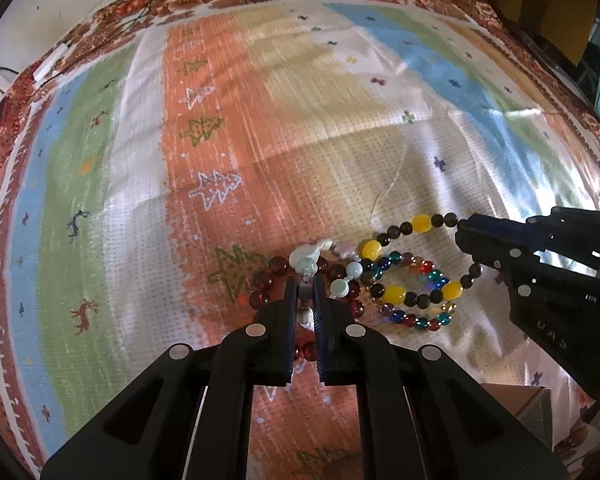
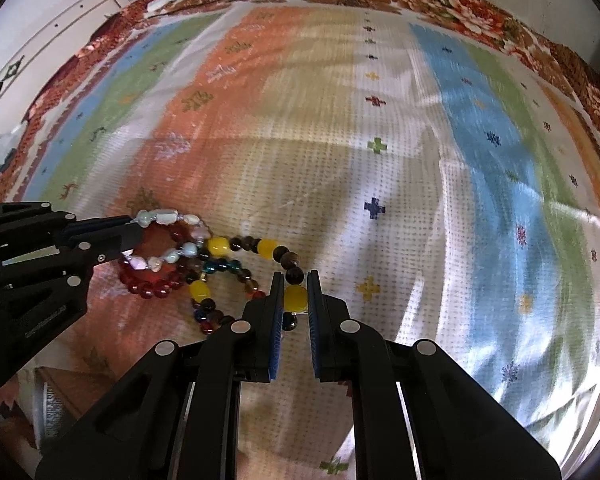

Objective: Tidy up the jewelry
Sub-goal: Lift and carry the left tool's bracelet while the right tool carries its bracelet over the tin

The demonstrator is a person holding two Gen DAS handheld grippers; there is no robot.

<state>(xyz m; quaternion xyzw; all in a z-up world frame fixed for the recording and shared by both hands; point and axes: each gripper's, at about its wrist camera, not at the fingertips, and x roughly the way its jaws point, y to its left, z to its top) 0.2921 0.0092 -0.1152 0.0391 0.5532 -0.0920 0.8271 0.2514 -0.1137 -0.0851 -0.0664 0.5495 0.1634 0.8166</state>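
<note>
Four bead bracelets lie tangled together on the striped cloth (image 1: 300, 128). My left gripper (image 1: 305, 280) is shut on the pale white-and-green bracelet (image 1: 308, 258), with a small bead pinched between its pads. My right gripper (image 2: 294, 278) is shut on a yellow bead of the yellow-and-brown bracelet (image 2: 218, 246), whose loop trails off to the left. A dark red bracelet (image 1: 278, 265) and a multicoloured glass bracelet (image 1: 404, 318) rest under and between them. From the left wrist, the right gripper (image 1: 462, 226) comes in at the right edge. From the right wrist, the left gripper (image 2: 134, 226) comes in at the left edge.
The striped cloth with tree and deer prints lies over a floral bedcover (image 2: 480, 20). A cardboard box (image 1: 516, 400) sits at the near edge by the right gripper. A white cabinet (image 2: 60, 20) stands at the far left, and thin cables (image 1: 148, 4) lie at the far edge.
</note>
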